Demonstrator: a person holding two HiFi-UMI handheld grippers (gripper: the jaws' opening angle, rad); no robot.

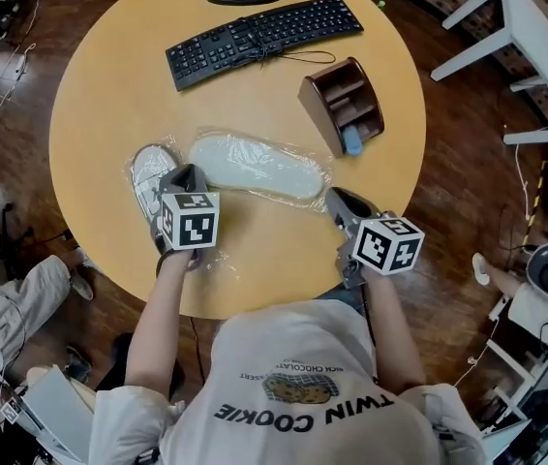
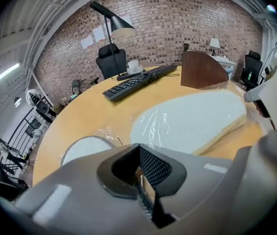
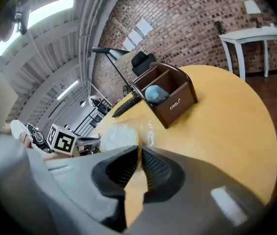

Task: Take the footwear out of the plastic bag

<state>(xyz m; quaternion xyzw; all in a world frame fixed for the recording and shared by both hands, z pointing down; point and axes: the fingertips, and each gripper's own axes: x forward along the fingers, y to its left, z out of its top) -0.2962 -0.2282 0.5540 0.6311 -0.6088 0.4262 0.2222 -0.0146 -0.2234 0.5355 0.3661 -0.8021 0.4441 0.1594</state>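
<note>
Footwear (image 1: 255, 166) in plastic bag (image 1: 317, 166) near "XINGLI" organizer (image 3: 173, 103)

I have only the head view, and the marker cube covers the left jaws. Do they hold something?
Observer: Yes. In the left gripper view, the left gripper has its jaws together on clear film of the plastic bag.
Operator: And the right jaws?
Observer: The right gripper is shut. Its own view shows only the colour of the table in the slit.
Operator: What is the black base at the top edge?
Observer: Probably a desk lamp. The left gripper view shows its black shade beyond the keyboard.
</note>
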